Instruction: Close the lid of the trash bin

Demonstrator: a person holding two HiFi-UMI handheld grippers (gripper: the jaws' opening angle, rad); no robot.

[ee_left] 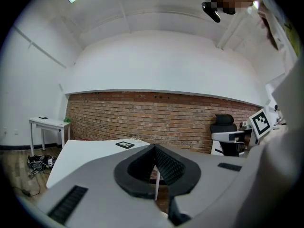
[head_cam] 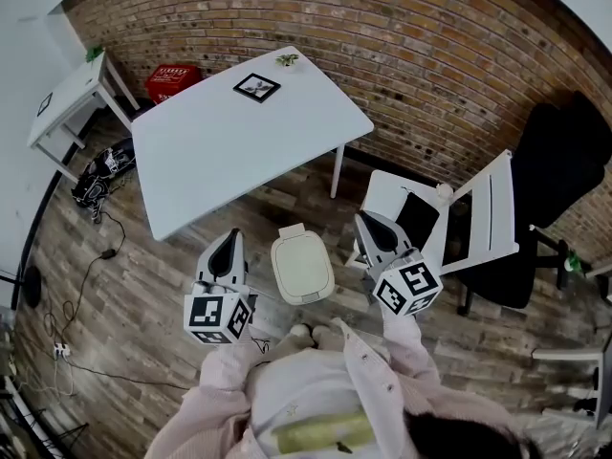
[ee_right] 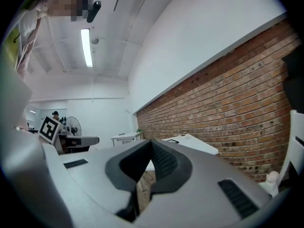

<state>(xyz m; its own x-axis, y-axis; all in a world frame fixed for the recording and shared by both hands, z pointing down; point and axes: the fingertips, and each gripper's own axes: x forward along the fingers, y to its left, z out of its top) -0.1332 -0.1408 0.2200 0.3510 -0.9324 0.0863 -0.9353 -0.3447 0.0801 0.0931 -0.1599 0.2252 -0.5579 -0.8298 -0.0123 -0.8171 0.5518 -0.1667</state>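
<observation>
brick wall behind. white trash bin [head_cam: 301, 268], lid down, sits between left gripper [head_cam: 229, 245] and right gripper [head_cam: 369, 226], both pinched closed, empty.

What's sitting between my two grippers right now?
In the head view, the closed white trash bin stands between the left gripper and the right gripper.

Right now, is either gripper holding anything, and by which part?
Nothing is held. The left gripper and right gripper are both shut and empty; the trash bin stands between them, untouched.
</observation>
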